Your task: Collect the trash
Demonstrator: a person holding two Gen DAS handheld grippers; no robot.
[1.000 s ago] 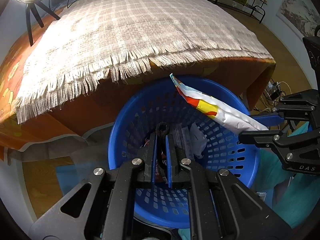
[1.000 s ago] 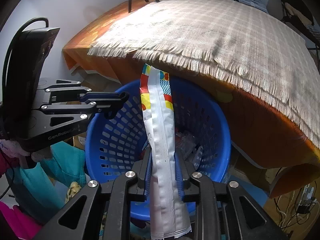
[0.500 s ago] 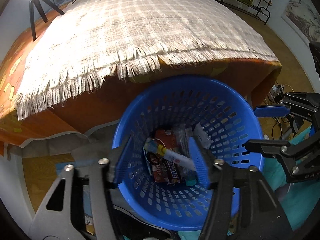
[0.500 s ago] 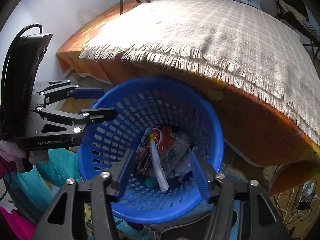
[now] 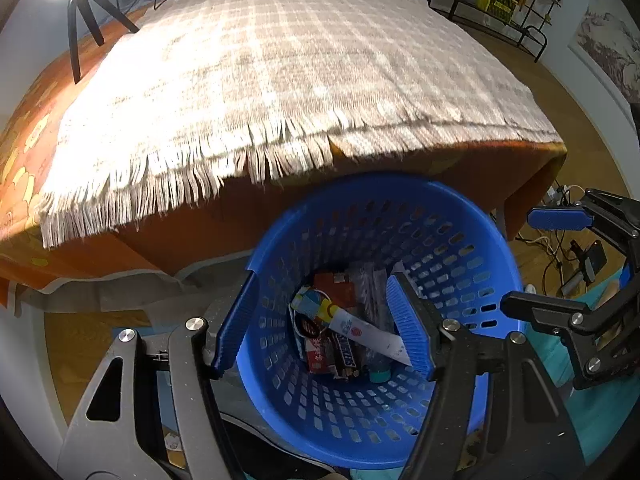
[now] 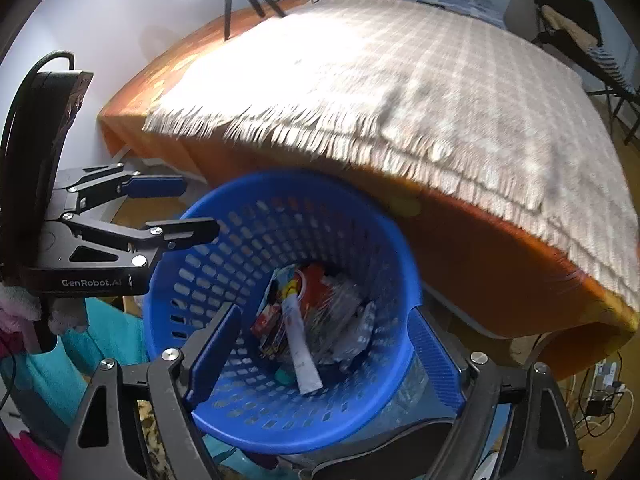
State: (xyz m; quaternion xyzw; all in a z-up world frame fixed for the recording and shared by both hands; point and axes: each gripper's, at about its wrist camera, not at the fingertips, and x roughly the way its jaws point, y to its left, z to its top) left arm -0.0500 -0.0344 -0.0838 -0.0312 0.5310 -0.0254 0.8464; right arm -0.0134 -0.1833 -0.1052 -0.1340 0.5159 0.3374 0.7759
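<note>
Left wrist view: both the left gripper (image 5: 322,324) and the right gripper (image 6: 320,356) are held spread and empty above the blue basket (image 5: 472,216), where the long white wrapper (image 5: 360,330) lies directly below, no nearer either.

A bed (image 5: 460,168) with an orange sheet fills the middle of the room. A beige checked blanket (image 5: 280,80) with a fringed edge covers it. A lamp on a black tripod (image 5: 80,28) shines at the far corner. The floor (image 5: 580,92) is wood. A metal rack (image 5: 516,4) stands against the white wall (image 6: 100,28).
</note>
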